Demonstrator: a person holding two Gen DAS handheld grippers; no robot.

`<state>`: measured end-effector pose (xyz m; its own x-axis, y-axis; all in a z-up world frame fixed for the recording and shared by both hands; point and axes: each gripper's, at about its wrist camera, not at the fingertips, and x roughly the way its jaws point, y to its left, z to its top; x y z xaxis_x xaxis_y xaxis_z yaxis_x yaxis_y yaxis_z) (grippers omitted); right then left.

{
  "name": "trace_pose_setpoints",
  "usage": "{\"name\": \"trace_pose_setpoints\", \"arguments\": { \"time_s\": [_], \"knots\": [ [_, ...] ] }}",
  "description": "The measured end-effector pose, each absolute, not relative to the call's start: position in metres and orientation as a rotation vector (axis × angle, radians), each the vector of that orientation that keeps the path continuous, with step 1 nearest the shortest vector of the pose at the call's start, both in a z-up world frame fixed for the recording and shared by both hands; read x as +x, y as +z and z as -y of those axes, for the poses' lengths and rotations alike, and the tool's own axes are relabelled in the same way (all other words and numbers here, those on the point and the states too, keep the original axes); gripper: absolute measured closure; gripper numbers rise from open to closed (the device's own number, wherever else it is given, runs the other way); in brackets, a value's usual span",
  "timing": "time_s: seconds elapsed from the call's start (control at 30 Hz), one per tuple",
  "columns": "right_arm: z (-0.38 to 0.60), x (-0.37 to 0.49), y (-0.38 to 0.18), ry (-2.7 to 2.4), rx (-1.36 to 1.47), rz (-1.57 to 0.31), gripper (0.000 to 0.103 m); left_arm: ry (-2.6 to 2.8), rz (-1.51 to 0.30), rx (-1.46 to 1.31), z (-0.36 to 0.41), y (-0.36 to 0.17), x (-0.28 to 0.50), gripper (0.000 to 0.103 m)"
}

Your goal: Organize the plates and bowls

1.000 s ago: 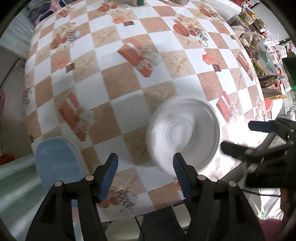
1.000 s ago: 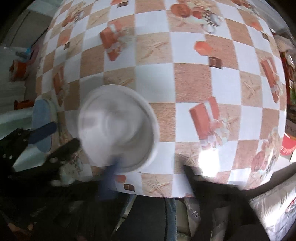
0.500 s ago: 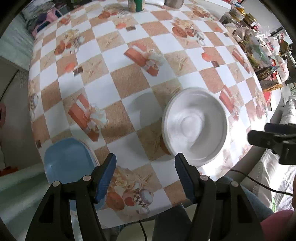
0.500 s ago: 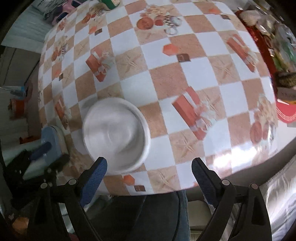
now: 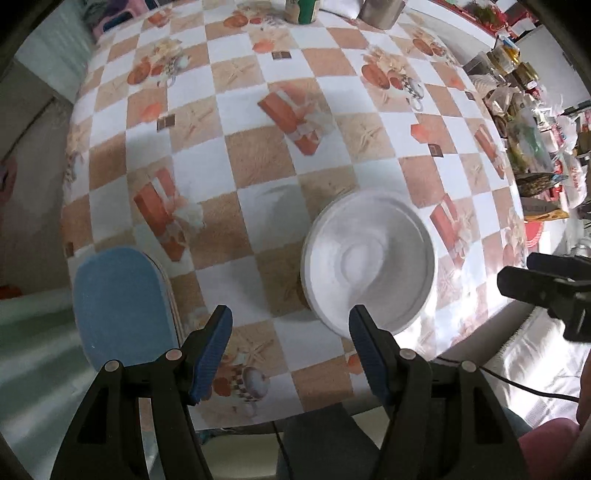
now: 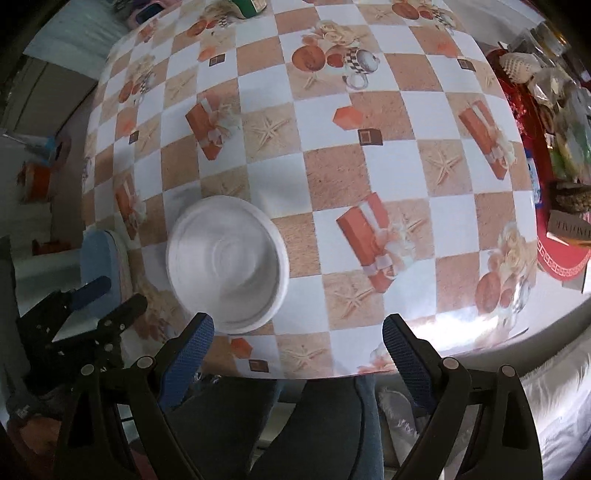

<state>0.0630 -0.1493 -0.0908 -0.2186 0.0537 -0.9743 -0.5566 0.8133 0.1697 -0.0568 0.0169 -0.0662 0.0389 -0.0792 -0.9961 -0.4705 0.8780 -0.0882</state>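
A white bowl (image 5: 369, 264) sits upright on the checkered tablecloth near the table's front edge; it also shows in the right wrist view (image 6: 227, 264). A blue plate (image 5: 122, 306) lies at the table's front left corner and shows in the right wrist view (image 6: 101, 258) too. My left gripper (image 5: 290, 332) is open and empty, held above the front edge just short of the bowl. My right gripper (image 6: 297, 341) is open wide and empty, above the front edge, to the right of the bowl.
The tablecloth (image 5: 258, 155) has orange and white squares. Cans and a metal pot (image 5: 380, 9) stand at the far edge. Jars and packets (image 5: 524, 110) crowd a shelf to the right. A red mat (image 6: 561, 254) lies at the right. The person's legs (image 6: 314, 424) are below the table edge.
Both grippers have pulled back and up from the bowl toward the front edge. The right gripper left the bowl's near rim and now stands open to its right.
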Motion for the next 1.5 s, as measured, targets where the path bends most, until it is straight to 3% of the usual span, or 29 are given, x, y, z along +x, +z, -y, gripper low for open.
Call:
{"name": "trace_pose_setpoints", "arguments": {
  "time_s": [0.37, 1.5],
  "knots": [
    [0.189, 0.076, -0.114, 0.535, -0.241, -1.841, 0.009, 0.31, -1.563, -0.362, 0.001, -0.064, -0.047, 0.033],
    [0.183, 0.072, -0.121, 0.54, -0.239, -1.867, 0.009, 0.291, -1.589, -0.344, -0.001, -0.069, -0.045, 0.033]
  ]
}}
